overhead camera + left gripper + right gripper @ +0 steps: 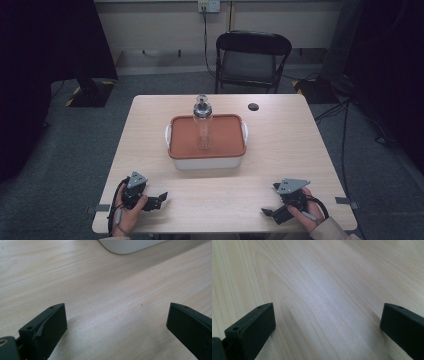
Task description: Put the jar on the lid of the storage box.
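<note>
Two hands low at the table's (280, 150) near edge, left gripper (159, 199) and right gripper (268, 212) both spread wide, empty.

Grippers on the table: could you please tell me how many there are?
2. The left gripper rests at the table's near left corner, jaws open. The right gripper rests at the near right corner, also open. Both are well short of the box holding the bottle.
</note>
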The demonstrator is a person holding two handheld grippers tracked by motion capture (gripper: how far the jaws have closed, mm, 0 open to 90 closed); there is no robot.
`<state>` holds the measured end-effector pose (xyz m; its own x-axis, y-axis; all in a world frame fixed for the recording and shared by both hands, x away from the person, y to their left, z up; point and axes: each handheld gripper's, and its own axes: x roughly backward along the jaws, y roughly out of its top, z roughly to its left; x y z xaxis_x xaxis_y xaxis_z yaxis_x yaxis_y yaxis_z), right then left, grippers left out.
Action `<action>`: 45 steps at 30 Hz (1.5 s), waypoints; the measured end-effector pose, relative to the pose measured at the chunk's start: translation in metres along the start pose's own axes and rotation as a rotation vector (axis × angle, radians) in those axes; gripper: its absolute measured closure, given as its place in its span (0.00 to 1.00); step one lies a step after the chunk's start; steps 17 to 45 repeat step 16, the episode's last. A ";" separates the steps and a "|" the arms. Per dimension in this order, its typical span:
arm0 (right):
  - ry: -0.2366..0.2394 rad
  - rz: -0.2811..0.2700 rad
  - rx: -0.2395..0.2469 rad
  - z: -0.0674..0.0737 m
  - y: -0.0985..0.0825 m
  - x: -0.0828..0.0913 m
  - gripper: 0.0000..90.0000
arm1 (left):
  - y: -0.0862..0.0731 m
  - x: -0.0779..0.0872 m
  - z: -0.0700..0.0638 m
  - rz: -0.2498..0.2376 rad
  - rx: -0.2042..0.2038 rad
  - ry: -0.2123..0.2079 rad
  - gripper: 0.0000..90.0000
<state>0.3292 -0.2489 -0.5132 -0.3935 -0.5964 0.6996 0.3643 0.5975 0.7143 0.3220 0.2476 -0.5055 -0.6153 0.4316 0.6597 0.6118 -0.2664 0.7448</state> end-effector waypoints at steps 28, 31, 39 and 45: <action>0.000 0.000 0.000 0.000 0.000 0.000 0.00 | -0.005 0.000 0.002 0.031 -0.015 0.029 0.03; 0.000 0.000 0.000 0.000 0.000 0.000 0.00 | -0.005 0.000 0.002 0.031 -0.015 0.029 0.03; 0.000 0.000 0.000 0.000 0.000 0.000 0.00 | -0.005 0.000 0.002 0.031 -0.015 0.029 0.03; 0.000 0.000 0.000 0.000 0.000 0.000 0.00 | -0.005 0.000 0.002 0.031 -0.015 0.029 0.03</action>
